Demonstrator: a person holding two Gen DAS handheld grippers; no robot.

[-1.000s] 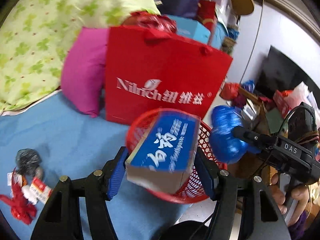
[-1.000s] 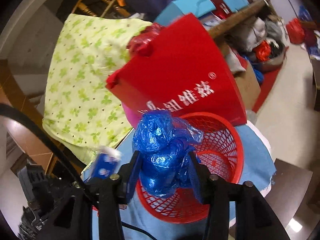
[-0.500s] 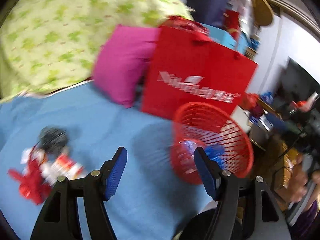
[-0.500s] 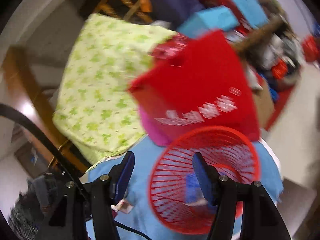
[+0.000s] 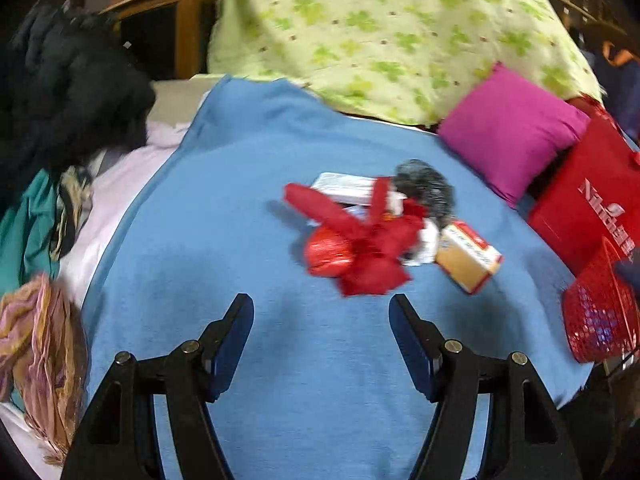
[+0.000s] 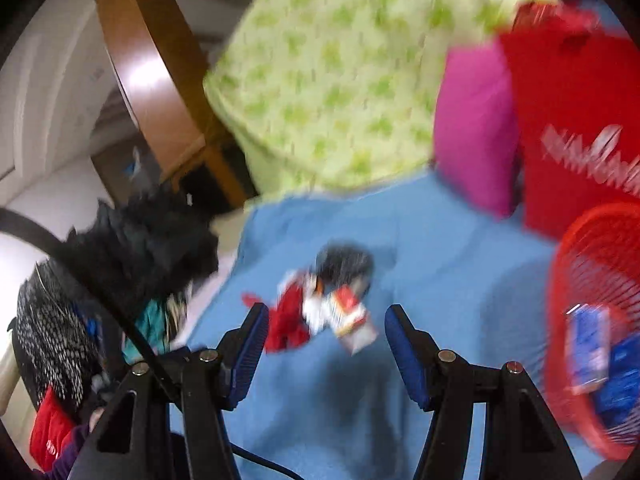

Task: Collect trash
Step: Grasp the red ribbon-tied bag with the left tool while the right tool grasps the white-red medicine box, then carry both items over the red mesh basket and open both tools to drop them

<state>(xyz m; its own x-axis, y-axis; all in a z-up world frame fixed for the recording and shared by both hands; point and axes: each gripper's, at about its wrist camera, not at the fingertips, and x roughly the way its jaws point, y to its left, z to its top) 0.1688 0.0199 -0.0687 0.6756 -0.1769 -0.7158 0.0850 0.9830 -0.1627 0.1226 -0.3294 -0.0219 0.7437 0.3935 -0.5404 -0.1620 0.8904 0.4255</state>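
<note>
A heap of trash lies on the blue blanket (image 5: 240,200): a crumpled red wrapper (image 5: 360,248), a tan and red carton (image 5: 466,256), a white box (image 5: 348,188) and a dark crumpled bag (image 5: 426,186). My left gripper (image 5: 320,300) is open and empty, just short of the heap. In the right wrist view my right gripper (image 6: 326,312) is also open and empty, with the red wrapper (image 6: 288,320) and the carton (image 6: 354,324) beyond its fingers. The red mesh basket (image 6: 580,264) at the right holds a blue toothpaste box (image 6: 590,348) and a blue plastic bag (image 6: 624,376).
A green-patterned quilt (image 5: 380,20) and a magenta pillow (image 5: 508,136) lie behind the heap. A red paper bag (image 5: 588,208) stands beside the basket (image 5: 596,320). A black fluffy garment (image 5: 72,92) and bunched clothes (image 5: 36,344) crowd the left side.
The toothpaste box left my left gripper and the blue bag left my right gripper; both now lie in the basket. Both grippers swung left to face the trash heap.
</note>
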